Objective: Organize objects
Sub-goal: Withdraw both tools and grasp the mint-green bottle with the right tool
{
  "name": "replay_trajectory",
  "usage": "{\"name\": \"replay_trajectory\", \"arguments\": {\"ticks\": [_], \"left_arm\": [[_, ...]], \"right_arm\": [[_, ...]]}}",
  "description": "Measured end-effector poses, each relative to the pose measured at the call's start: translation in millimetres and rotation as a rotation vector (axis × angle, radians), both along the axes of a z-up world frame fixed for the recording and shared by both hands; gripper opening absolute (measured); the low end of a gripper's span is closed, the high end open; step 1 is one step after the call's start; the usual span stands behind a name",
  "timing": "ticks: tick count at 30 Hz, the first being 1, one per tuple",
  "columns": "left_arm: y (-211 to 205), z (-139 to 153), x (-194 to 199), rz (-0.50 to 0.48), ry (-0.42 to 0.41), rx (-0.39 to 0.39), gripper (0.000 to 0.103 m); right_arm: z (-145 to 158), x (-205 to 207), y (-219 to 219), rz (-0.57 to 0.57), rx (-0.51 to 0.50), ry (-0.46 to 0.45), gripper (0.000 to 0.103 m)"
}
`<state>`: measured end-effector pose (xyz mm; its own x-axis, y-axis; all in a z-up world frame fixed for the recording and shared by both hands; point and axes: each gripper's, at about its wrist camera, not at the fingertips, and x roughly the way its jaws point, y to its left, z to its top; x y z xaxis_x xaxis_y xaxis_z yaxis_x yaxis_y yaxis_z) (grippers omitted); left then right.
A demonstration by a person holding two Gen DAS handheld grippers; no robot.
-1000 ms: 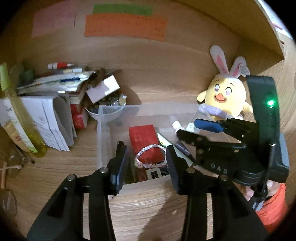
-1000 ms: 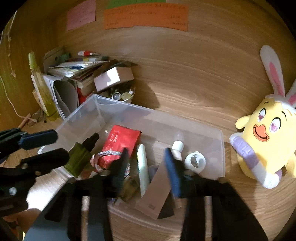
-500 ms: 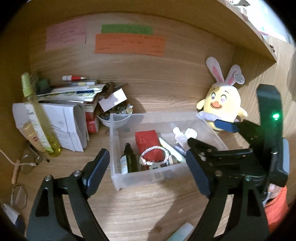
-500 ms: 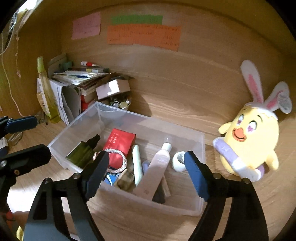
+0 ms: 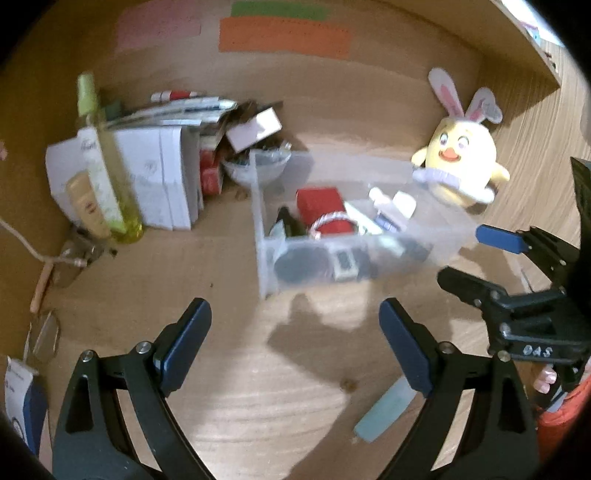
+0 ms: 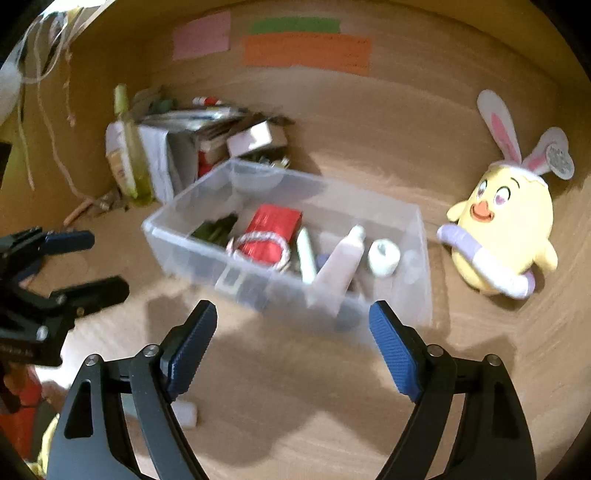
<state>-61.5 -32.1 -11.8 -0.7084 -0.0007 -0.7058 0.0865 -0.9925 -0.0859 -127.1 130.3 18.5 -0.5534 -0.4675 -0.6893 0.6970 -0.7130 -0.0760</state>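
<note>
Nearest in the left wrist view, the left gripper [image 5: 295,332] hangs over bare wooden desk [image 5: 229,398], its jaws spread wide after just opening, with nothing between the blue pads. A pale blue tube [image 5: 384,410] lies on the desk at about five o'clock, just inside the right-hand finger. At three o'clock the right gripper [image 5: 476,254] reaches in from the side, its jaws also apart and empty.

In the right wrist view the right gripper [image 6: 291,339] shows the same: jaws have just been opening, now wide, holding nothing, poised over the desk short of the bin. The left gripper [image 6: 92,262] enters at nine o'clock.

Beyond both sets of fingers, toward twelve o'clock, the clear plastic bin [image 5: 266,266] sits on the desk, apart from either gripper. Inside it lie a red packet [image 6: 275,227] with a braided bracelet [image 6: 258,245] across it, a dark green bottle [image 6: 216,230], a pale stick [image 6: 306,254], a pinkish tube [image 6: 341,262] and a white roll [image 6: 384,256]; other items at the near wall are too blurred to name.

Farther off, at about two o'clock, a yellow plush chick with rabbit ears [image 6: 506,225] sits just beside the bin's right end. At ten o'clock a pile of papers and boxes [image 5: 162,162] stands with a yellow-green bottle [image 5: 107,173] in front. Coloured paper notes [image 5: 284,35] are stuck on the back wall at twelve o'clock.
</note>
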Motion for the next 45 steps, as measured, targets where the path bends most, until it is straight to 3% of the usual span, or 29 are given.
{"name": "replay_trajectory", "arguments": {"ticks": [9,15,21,24,25,26,37,45], "left_arm": [[-17,-20,31,0.041,-0.045,-0.008,0.093],[-29,-30,46,0.071,-0.069,0.012,0.093],[-34,-39,54,0.085,-0.074,0.069,0.092],[-26,-43,54,0.060,-0.080,0.081,0.077],[-22,-44,52,0.040,-0.086,0.084,0.073],[-19,-45,51,0.032,-0.087,0.087,0.072],[24,-48,28,-0.099,-0.107,0.067,0.054],[43,-59,9,-0.131,-0.123,0.048,0.035]], "right_arm": [[-39,44,-7,0.071,-0.007,-0.159,0.088],[-65,67,-29,0.126,0.040,-0.235,0.089],[-74,79,-39,0.116,0.085,-0.181,0.090],[-74,76,-36,0.099,0.074,-0.173,0.083],[-72,74,-34,0.091,0.069,-0.166,0.073],[-71,72,-32,0.083,0.066,-0.163,0.072],[-54,35,25,-0.093,-0.034,-0.162,0.072],[-42,24,40,-0.122,-0.056,-0.113,0.072]]}}
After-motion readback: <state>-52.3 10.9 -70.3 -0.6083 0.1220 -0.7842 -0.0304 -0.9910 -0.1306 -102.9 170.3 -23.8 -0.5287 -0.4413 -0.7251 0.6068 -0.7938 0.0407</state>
